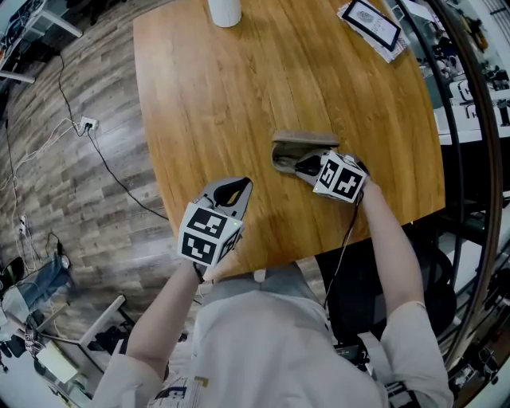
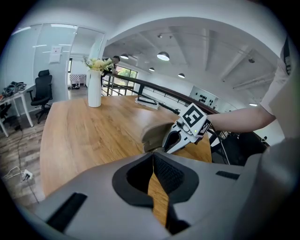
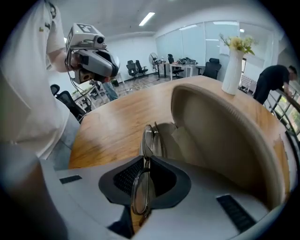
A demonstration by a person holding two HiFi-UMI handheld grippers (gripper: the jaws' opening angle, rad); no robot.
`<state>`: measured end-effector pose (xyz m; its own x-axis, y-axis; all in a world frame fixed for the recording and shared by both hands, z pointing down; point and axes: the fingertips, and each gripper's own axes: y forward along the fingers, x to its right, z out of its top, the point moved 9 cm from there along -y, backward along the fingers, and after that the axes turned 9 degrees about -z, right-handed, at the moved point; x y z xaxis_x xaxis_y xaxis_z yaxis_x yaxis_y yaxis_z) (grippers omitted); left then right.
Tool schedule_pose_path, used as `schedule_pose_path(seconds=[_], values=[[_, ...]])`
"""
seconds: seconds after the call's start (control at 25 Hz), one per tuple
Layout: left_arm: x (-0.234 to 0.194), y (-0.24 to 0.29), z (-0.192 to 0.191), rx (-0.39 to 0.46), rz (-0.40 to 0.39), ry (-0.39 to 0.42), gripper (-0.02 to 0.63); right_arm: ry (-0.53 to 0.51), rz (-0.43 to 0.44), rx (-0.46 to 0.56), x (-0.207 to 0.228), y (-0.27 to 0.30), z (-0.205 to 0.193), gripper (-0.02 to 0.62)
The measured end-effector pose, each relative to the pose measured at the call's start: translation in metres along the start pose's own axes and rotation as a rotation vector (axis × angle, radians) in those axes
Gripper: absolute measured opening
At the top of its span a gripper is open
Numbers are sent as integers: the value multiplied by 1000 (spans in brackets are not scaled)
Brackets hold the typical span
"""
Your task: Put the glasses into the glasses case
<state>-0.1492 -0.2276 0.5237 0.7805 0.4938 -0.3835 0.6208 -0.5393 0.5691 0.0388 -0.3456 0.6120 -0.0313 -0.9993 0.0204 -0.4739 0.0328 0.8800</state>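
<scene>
The folded glasses (image 3: pixel 148 138) stand on edge between the pads of my right gripper (image 3: pixel 146 161), which is shut on them. They hang just over the near end of the open taupe glasses case (image 3: pixel 220 133), whose lid stands raised on the right. In the head view the case (image 1: pixel 301 143) lies on the wooden table (image 1: pixel 239 103), with the right gripper (image 1: pixel 303 166) at its near side. My left gripper (image 1: pixel 234 190) hovers over the table's near edge, left of the case, shut with nothing in it. From the left gripper (image 2: pixel 152 158) I see the case (image 2: pixel 154 132) and the right gripper (image 2: pixel 180 136).
A white vase (image 1: pixel 225 9) with flowers stands at the table's far edge, and a flat framed card (image 1: pixel 371 24) lies at the far right. A railing (image 1: pixel 470 119) runs along the right. Cables (image 1: pixel 96 151) trail over the floor at left. A person (image 3: pixel 274 79) bends beyond the table.
</scene>
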Motion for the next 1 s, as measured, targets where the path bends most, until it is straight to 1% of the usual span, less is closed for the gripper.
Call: schedule_pose_path(seconds=[0.08, 0.16, 0.28, 0.44, 0.56, 0.64, 0.72, 0.88, 1.0], values=[[-3, 4, -4, -7, -4, -6, 20, 22, 43, -19, 0, 10, -10, 61], [-7, 8, -7, -13, -5, -12, 20, 34, 56, -24, 0, 17, -16, 58], [-9, 10, -6, -16, -8, -19, 20, 50, 18, 0, 2, 16, -16, 65], [-9, 6, 0, -17, -12, -24, 20, 57, -25, 19, 3, 7, -5, 94], [-5, 7, -2, -18, -15, -22, 20, -15, -78, 11, 2, 4, 1, 115], [0, 5, -3, -18, -16, -22, 20, -57, -118, 3, 1, 0, 3, 140], [3, 3, -3, -16, -18, -23, 20, -76, -162, 5, 3, -6, 6, 175], [6, 2, -4, -15, -18, -19, 20, -52, -266, 48, 10, -20, 9, 202], [6, 4, -5, -11, -8, -14, 20, -16, -342, 69, 18, -30, 10, 202]])
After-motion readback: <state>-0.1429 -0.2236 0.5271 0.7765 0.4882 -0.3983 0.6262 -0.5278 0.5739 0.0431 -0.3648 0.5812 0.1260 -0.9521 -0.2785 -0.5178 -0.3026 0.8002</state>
